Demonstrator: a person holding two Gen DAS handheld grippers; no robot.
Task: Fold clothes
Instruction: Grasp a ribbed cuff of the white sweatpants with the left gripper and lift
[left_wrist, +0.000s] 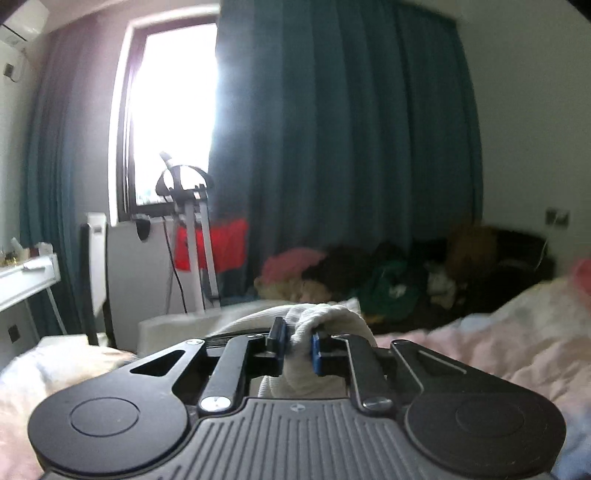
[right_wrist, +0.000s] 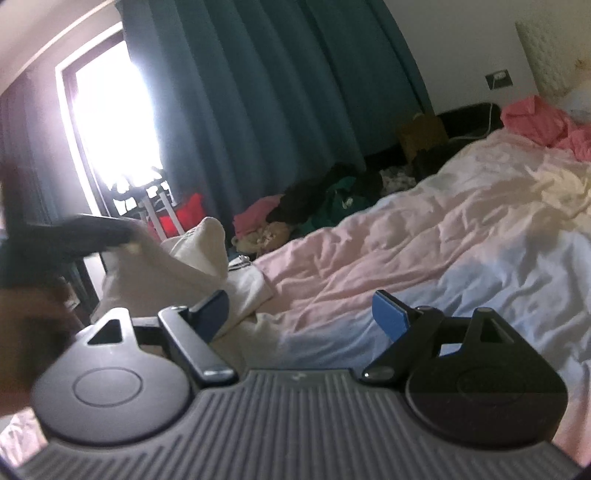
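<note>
Left claw (left_wrist: 298, 345) clamped on white garment (left_wrist: 332, 317) (lifted off bed (right_wrist: 424, 236)); right claw (right_wrist: 299, 314) apart, needs free edge.

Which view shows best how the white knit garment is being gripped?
The left wrist view: the left gripper is shut on a bunched fold of the white knit garment, close up between its blue pads. The right wrist view shows the garment lifted off the pink quilt, grip point blurred; the right gripper is open, empty.
</note>
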